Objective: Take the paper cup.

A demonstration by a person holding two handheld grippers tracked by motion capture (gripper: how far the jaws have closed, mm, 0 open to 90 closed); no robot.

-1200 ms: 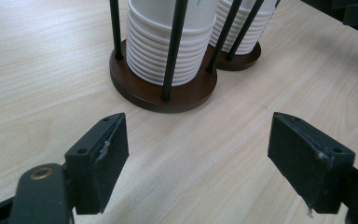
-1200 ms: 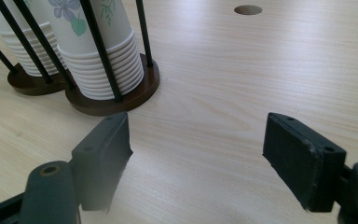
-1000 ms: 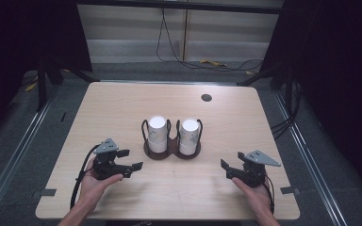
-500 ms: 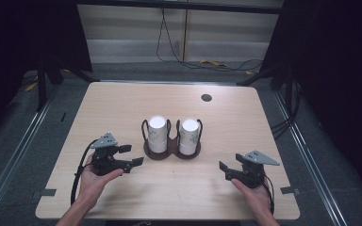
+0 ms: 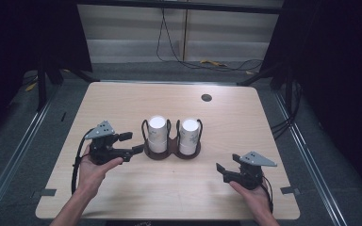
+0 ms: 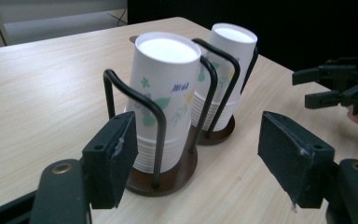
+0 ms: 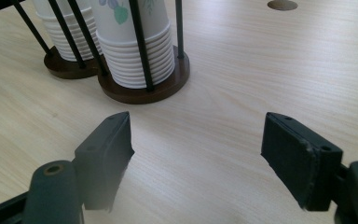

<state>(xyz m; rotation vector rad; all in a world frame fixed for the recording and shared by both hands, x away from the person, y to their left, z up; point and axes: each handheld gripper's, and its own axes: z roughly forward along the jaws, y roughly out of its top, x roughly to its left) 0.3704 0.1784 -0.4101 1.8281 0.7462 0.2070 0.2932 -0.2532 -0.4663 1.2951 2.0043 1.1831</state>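
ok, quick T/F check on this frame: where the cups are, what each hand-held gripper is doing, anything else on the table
1. Two stacks of paper cups stand upside down in a double holder with dark wire loops. True.
2. The left hand-held gripper is clamped on a cup. False: its jaws have just been closing, but they are apart with nothing between them, just short of the nearer stack.
3. The right hand-held gripper is open and holds nothing. True.
4. The cups are plain white. False: they carry a green and purple flower print.
5. A round hole sits in the table beyond the holder. True.
6. The right hand-held gripper is closer to the holder than the left. False: the left one is nearly at it.
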